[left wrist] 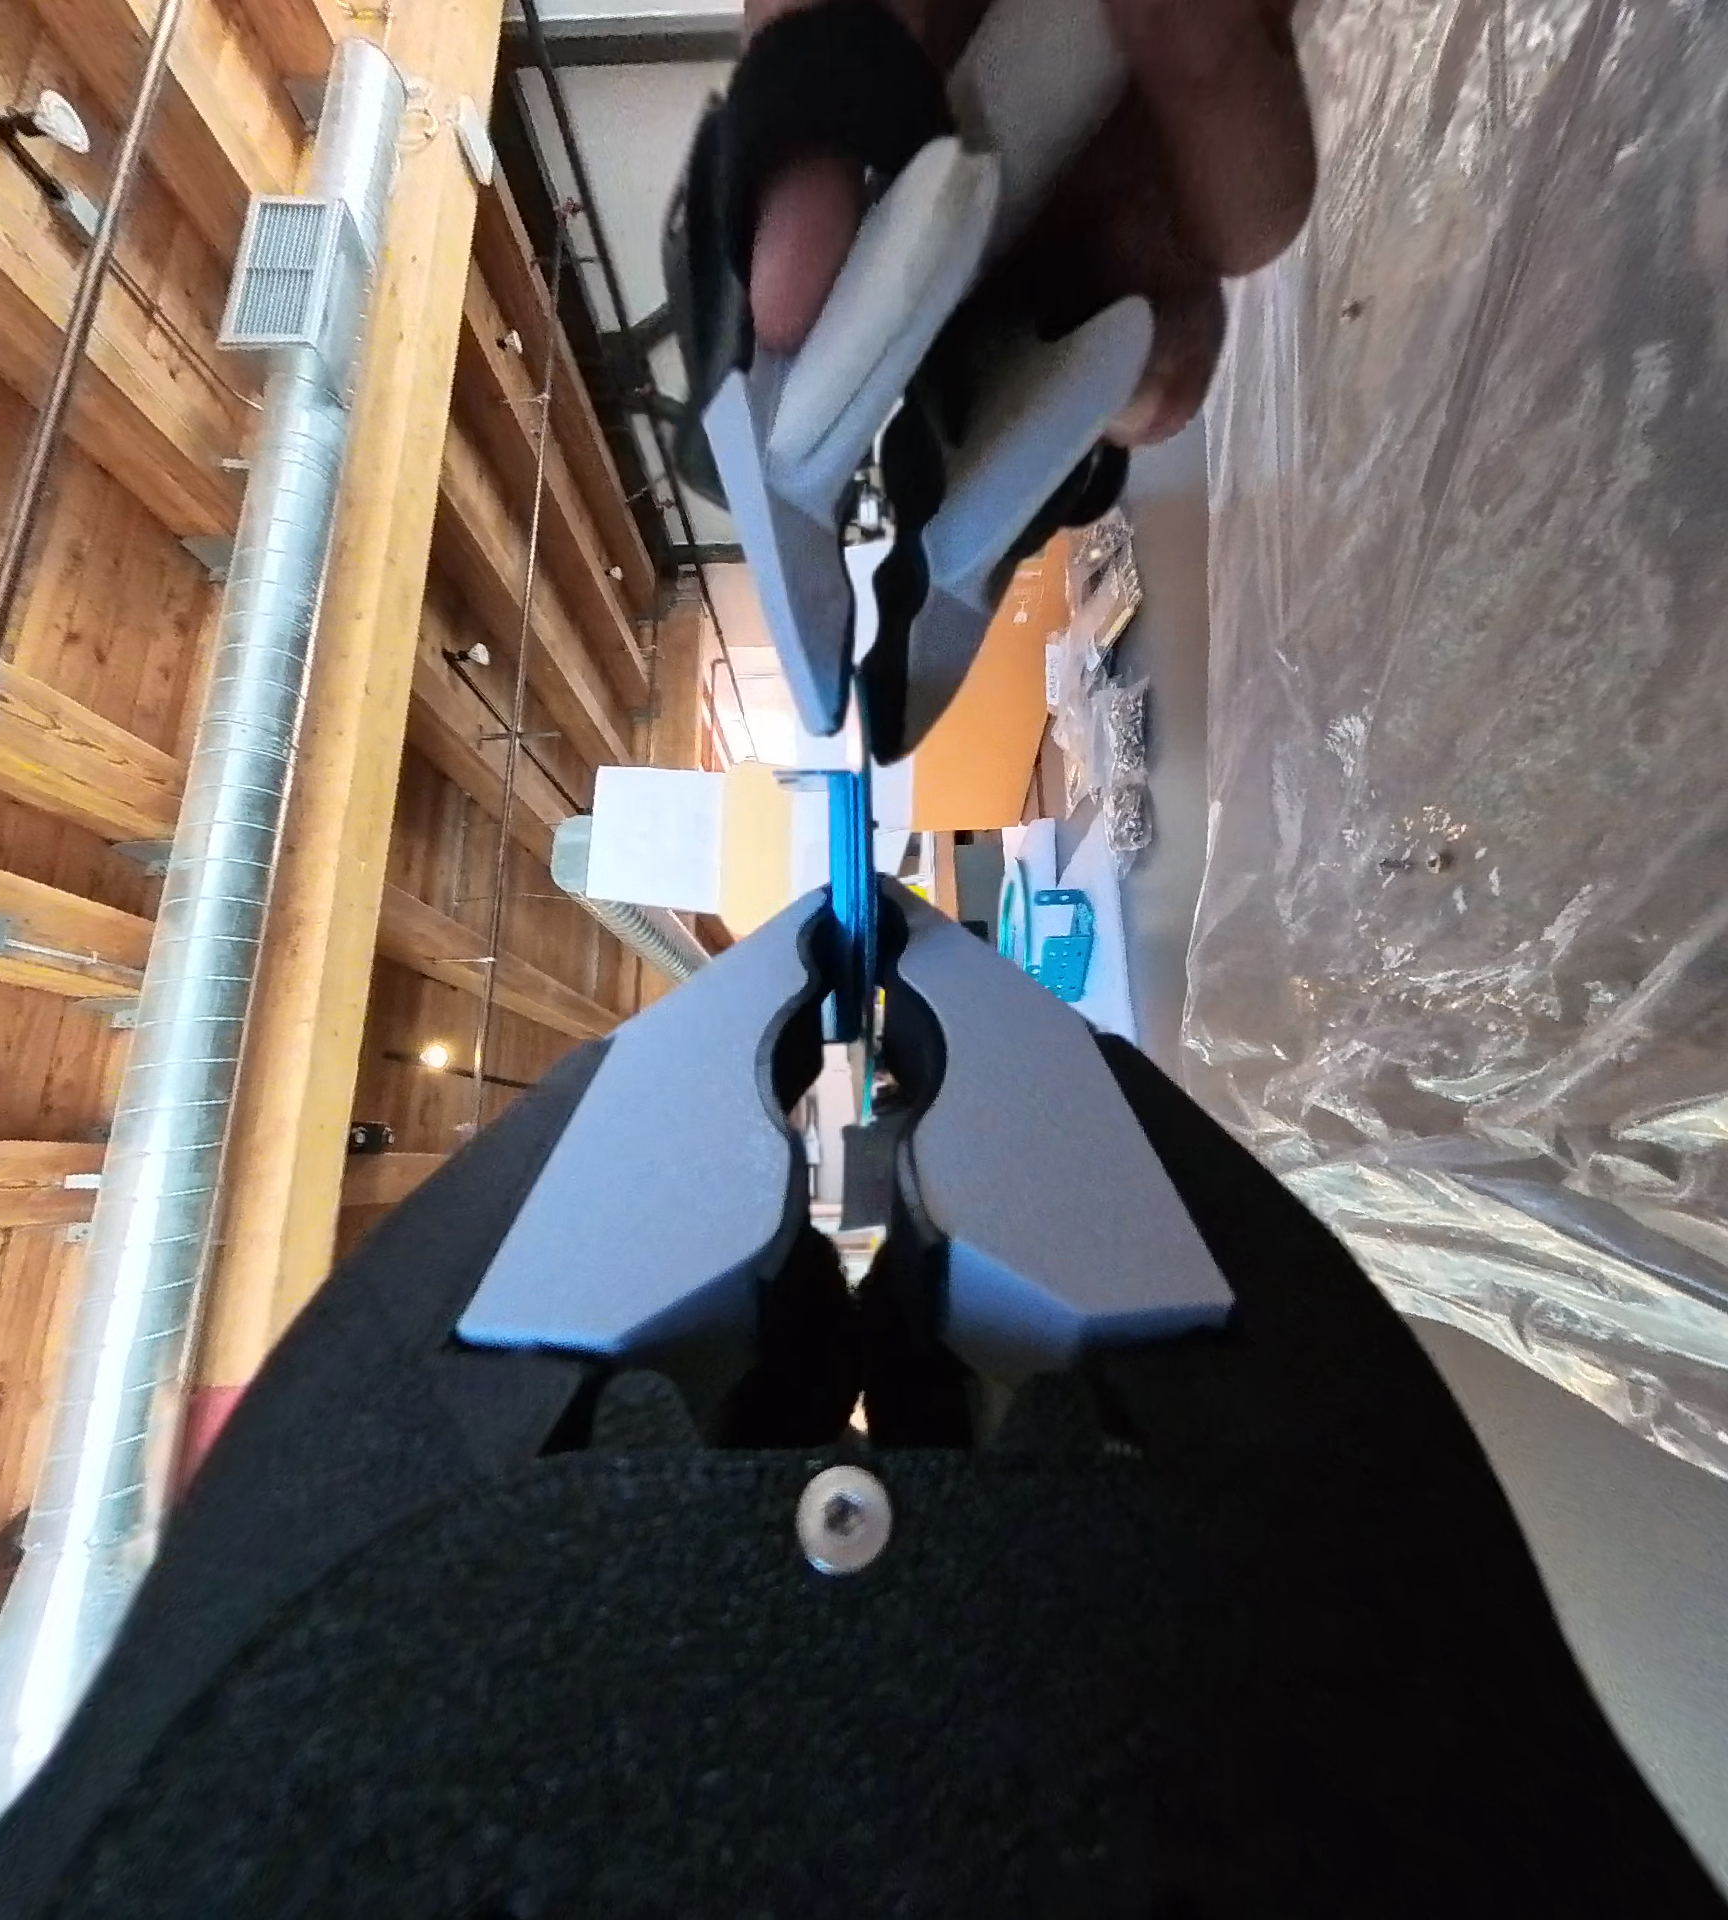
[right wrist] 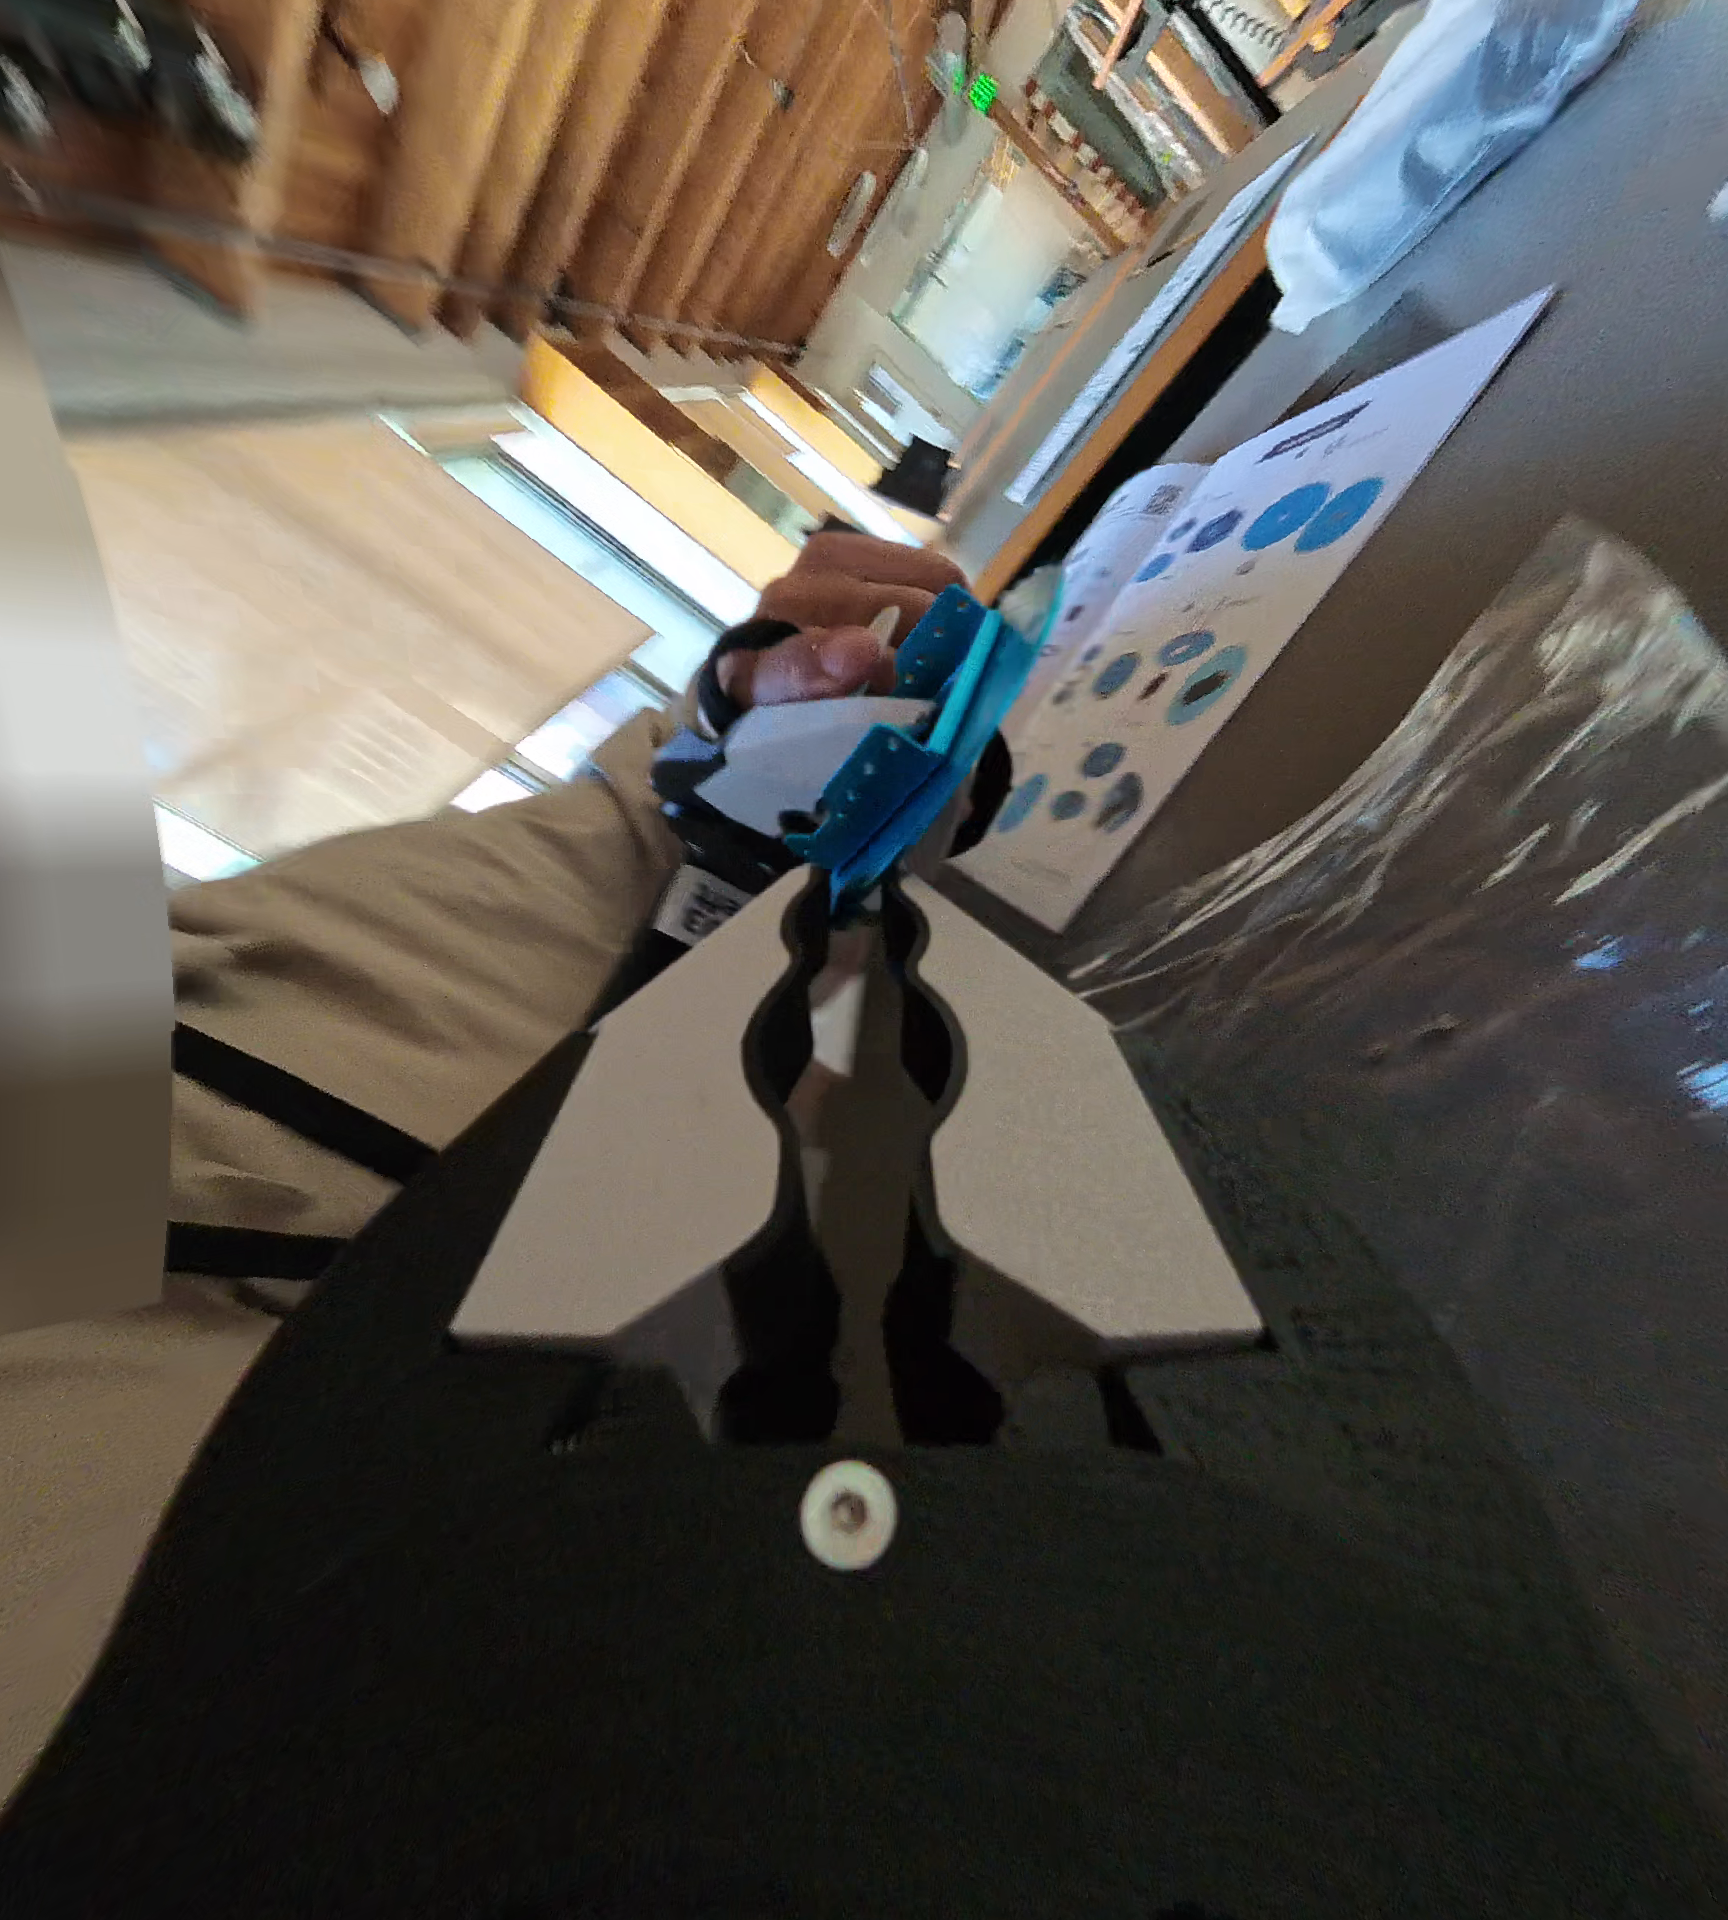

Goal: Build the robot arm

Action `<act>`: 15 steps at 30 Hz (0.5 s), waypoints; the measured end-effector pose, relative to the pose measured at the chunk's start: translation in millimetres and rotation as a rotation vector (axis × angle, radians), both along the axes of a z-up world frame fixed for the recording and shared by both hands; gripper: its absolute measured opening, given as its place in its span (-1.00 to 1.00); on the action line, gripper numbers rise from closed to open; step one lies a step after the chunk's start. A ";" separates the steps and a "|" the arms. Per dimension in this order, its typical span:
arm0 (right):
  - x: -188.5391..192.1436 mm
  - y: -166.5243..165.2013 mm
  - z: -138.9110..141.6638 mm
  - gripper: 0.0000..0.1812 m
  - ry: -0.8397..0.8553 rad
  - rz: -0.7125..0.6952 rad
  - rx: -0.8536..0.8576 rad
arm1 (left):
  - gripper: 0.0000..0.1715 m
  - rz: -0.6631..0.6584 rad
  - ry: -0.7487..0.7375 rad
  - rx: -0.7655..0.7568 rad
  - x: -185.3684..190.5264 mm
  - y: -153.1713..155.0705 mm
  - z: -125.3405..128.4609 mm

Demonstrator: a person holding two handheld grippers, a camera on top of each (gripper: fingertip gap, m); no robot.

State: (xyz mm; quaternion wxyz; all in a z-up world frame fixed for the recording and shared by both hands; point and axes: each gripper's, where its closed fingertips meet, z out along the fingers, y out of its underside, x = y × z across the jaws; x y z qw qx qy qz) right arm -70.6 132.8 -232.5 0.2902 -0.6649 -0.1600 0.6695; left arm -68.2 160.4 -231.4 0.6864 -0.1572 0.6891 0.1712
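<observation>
Left gripper (left wrist: 855, 935): clamped on blue bracket (left wrist: 847, 894), seen edge-on at 12 o'clock. Right gripper (right wrist: 855, 899): pinching same bracket's lower edge; in the left view its tips sit just above the bracket. Plastic bag (left wrist: 1525, 623): 3 o'clock. Printed sheet (right wrist: 1203, 644): 1 o'clock. Screw packets (left wrist: 1114, 727): 1 o'clock, far.

Grey table (right wrist: 1618, 343) — printed sheet (right wrist: 1286, 582), clear plastic bags (left wrist: 1525, 582).
</observation>
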 end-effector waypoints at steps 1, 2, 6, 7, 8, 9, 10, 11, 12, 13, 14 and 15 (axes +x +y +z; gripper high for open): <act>-0.1 -0.8 -0.3 -0.94 0.050 0.018 -0.075 | -0.99 -0.003 0.005 0.016 0.1 -1.0 -0.6; -0.2 -0.9 -1.8 -0.97 0.093 0.034 -0.161 | -0.99 -0.004 0.014 0.029 0.1 -1.1 -2.6; -1.1 -2.0 -17.4 -1.00 0.170 0.063 -0.398 | -0.92 -0.019 0.055 0.013 0.7 -2.8 -14.7; -1.9 -4.5 -19.2 -1.00 0.187 0.085 -0.429 | -0.84 -0.026 0.077 -0.008 0.8 -5.1 -19.7; -2.4 -6.1 -21.1 -1.00 0.194 0.104 -0.456 | -0.78 -0.034 0.096 -0.026 0.9 -7.8 -24.7; -2.5 -6.4 -24.5 -1.00 0.182 0.104 -0.473 | -0.72 -0.042 0.118 -0.035 1.0 -10.2 -29.8; -3.2 -7.5 -28.8 -1.00 0.148 0.110 -0.476 | -0.70 -0.053 0.135 -0.031 1.1 -12.7 -33.7; -3.5 -8.6 -30.8 -1.00 0.122 0.116 -0.471 | -0.70 -0.067 0.147 -0.022 1.1 -15.1 -36.6; -3.3 -8.9 -30.5 -1.00 0.114 0.123 -0.476 | -0.70 -0.079 0.157 -0.022 1.2 -16.9 -38.8; -3.2 -9.4 -31.0 -1.00 0.098 0.129 -0.476 | -0.70 -0.086 0.161 -0.029 1.5 -18.2 -39.9; -3.0 -10.1 -30.8 -1.00 0.084 0.137 -0.472 | -0.72 -0.092 0.160 -0.038 1.8 -19.4 -39.8; -2.9 -10.4 -30.5 -1.00 0.075 0.141 -0.471 | -0.74 -0.097 0.161 -0.046 2.0 -20.1 -39.5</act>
